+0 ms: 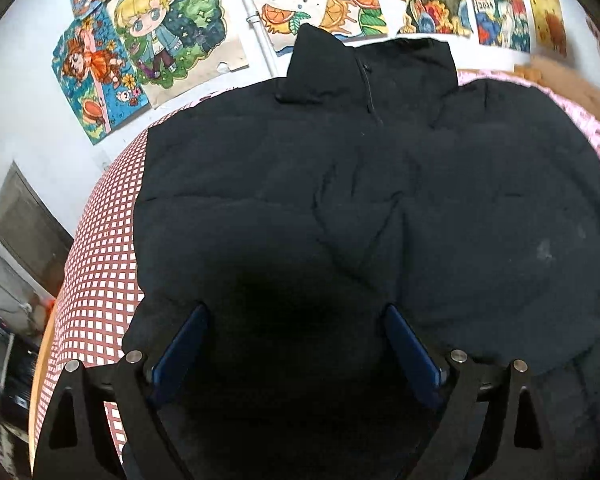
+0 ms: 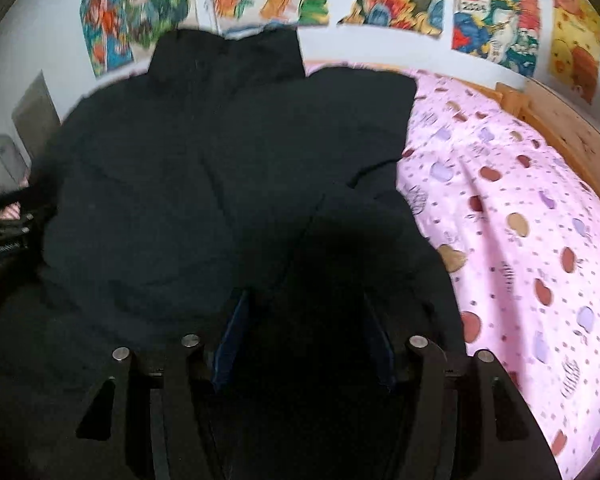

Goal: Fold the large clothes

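A black padded jacket lies spread on the bed, front up, its zipped collar toward the wall. Folds of fabric overlap down its middle. My left gripper is open wide just above the jacket's near-left part, with blue pads on either side of dark fabric. In the right wrist view the jacket fills the left and centre. My right gripper stands about half open over the near-right part, by a bulging sleeve fold. Shadow hides whether the pads touch cloth.
A red-and-white checked cover lies left of the jacket and a pink sheet with an apple print lies to the right. A wooden bed frame runs along the far right. Colourful posters hang on the white wall behind.
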Tool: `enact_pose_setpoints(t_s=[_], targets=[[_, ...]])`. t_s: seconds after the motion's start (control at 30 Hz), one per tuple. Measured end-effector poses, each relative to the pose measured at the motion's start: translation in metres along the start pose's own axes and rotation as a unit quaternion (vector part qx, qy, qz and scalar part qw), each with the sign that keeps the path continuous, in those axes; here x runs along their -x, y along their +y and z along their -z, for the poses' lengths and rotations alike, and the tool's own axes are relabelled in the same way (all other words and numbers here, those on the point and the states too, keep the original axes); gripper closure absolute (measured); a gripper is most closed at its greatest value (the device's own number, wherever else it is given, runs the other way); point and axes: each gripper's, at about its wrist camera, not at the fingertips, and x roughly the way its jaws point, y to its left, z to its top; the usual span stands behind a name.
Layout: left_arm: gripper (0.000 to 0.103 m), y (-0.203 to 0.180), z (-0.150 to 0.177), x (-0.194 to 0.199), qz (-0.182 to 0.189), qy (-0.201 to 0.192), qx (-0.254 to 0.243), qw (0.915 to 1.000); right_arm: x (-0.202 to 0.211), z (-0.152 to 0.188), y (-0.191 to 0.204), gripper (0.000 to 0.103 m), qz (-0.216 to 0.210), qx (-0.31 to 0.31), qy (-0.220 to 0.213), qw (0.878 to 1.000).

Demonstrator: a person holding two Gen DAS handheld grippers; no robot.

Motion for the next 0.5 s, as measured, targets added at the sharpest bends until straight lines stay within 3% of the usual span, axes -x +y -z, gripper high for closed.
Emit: enact_pose_setpoints(t_s=[0.17,0.5], targets=[[0.009,-0.008,0.009,-0.003,-0.012,-0.012,-0.005,0.9998,-0.019,0.005,0.003,0.039,0.004,0.000,0.010,1.000],[0.004,-0.012,0.017,-0.008,-0.016,-0.021,-0.001,0.9997,-0.029,0.014,0.007,0.030,-0.008,-0.002,-0.004,1.000]])
